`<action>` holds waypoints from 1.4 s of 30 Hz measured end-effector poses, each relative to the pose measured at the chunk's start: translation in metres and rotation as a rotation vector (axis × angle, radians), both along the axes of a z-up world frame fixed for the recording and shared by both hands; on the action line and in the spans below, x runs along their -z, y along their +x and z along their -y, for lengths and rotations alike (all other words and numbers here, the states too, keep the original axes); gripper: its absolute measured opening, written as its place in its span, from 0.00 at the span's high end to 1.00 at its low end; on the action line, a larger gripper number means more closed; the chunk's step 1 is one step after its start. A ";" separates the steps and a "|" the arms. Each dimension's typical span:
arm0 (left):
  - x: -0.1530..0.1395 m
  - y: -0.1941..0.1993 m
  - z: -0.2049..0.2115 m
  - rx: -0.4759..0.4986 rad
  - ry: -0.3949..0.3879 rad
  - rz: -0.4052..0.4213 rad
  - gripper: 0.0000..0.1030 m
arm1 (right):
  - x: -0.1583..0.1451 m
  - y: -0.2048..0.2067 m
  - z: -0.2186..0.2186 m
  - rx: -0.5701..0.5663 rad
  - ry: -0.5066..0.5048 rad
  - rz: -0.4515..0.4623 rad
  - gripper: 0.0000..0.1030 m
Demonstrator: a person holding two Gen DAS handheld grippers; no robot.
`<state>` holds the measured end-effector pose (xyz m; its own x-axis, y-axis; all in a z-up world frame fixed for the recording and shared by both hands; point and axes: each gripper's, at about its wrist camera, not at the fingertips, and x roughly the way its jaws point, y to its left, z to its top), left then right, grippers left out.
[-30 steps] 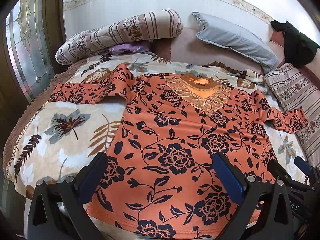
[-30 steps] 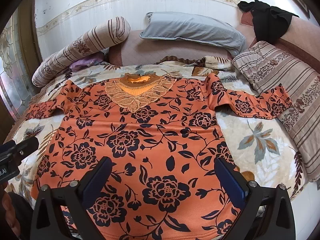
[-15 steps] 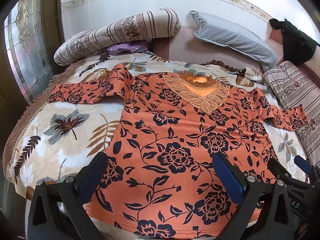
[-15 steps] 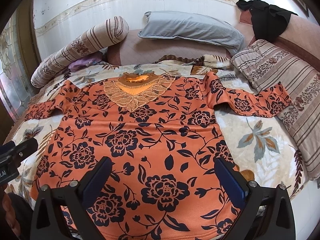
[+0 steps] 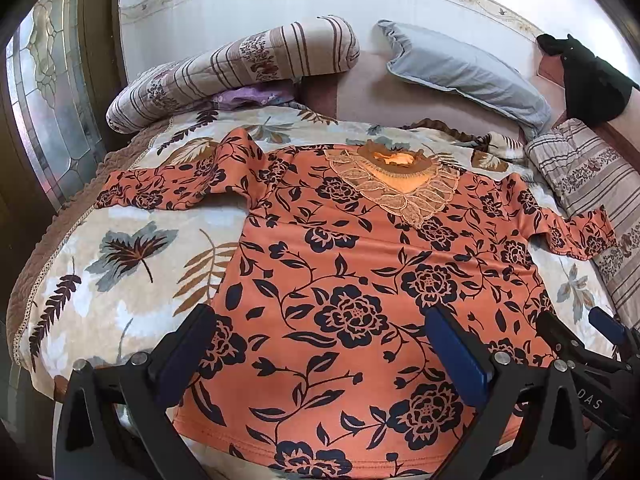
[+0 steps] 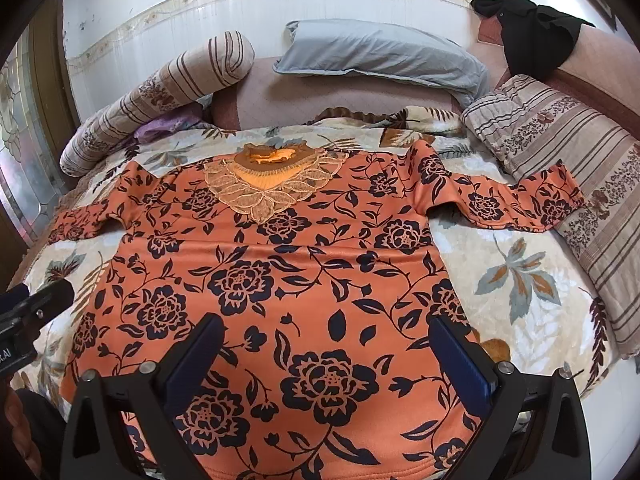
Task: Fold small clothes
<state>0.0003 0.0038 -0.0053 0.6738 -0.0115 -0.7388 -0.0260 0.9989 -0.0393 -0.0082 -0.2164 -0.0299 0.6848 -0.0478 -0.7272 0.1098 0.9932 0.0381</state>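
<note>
An orange blouse with black flowers (image 5: 344,280) lies flat on the bed, front up, lace collar (image 5: 400,188) at the far end, both sleeves spread out. It also shows in the right wrist view (image 6: 280,280). My left gripper (image 5: 320,344) is open and empty, hovering over the blouse's lower left part near the hem. My right gripper (image 6: 324,352) is open and empty over the lower right part. The right gripper's tip shows at the edge of the left wrist view (image 5: 592,344); the left gripper's tip shows in the right wrist view (image 6: 36,308).
The bed has a leaf-print blanket (image 5: 120,248). A striped bolster (image 5: 240,68), a grey pillow (image 5: 460,72) and a striped cushion (image 6: 560,152) lie along the far and right sides. A black garment (image 6: 532,28) hangs on the headboard. A glass door (image 5: 44,100) stands left.
Both grippers have drifted very slightly; the view shifted a little. The blouse has not moved and both grippers stay open.
</note>
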 end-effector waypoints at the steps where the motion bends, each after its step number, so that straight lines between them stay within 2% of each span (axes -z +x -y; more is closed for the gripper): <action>1: 0.000 0.000 0.000 0.000 0.000 -0.002 0.00 | 0.000 0.000 0.000 0.002 0.001 0.000 0.00; 42: 0.001 0.000 0.000 0.003 0.004 0.003 0.00 | -0.002 0.001 0.000 0.004 0.007 0.011 0.00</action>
